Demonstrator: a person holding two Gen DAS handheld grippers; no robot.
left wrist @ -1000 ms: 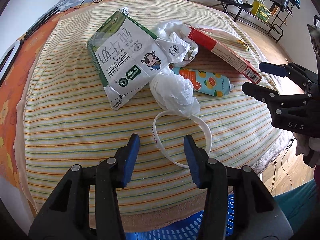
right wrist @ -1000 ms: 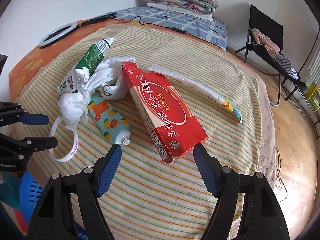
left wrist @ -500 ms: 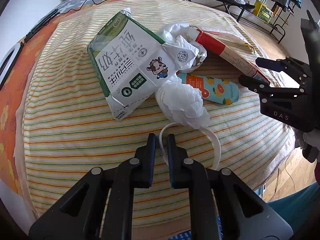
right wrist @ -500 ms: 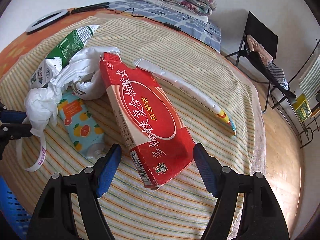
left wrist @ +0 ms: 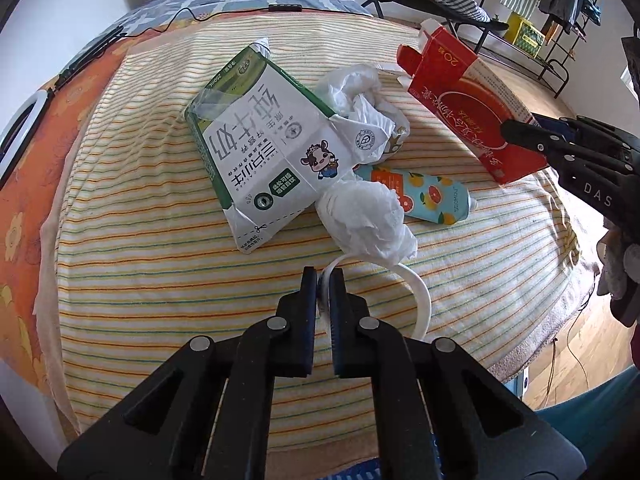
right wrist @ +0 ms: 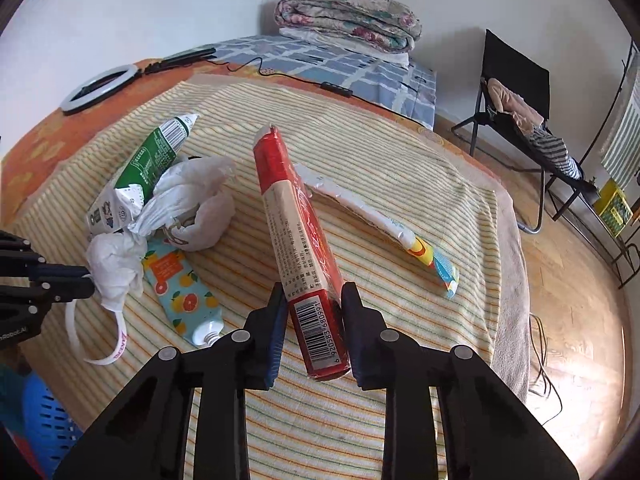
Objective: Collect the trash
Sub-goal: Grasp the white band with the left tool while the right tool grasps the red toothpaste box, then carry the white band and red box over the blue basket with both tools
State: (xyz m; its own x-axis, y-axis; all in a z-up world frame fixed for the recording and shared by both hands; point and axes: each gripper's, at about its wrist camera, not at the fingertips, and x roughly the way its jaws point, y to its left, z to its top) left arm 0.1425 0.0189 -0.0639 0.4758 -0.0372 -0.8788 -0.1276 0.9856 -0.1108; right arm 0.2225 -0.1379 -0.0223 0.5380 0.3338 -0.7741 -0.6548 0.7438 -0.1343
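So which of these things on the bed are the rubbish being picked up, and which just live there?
Rubbish:
red box, in the right claw
white strap, in the left claw
milk carton
crumpled tissue
fruit-print tube
silver wrapper

Lying about:
ring light
folded quilt
folding chair

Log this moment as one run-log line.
left gripper: shut on white strap | right gripper: shut on red box, lifted off striped blanket | milk carton, tube: uncollected

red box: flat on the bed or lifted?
Lifted. The right hand-held gripper clamps the red box's barcode end; its far end tilts up off the striped blanket.
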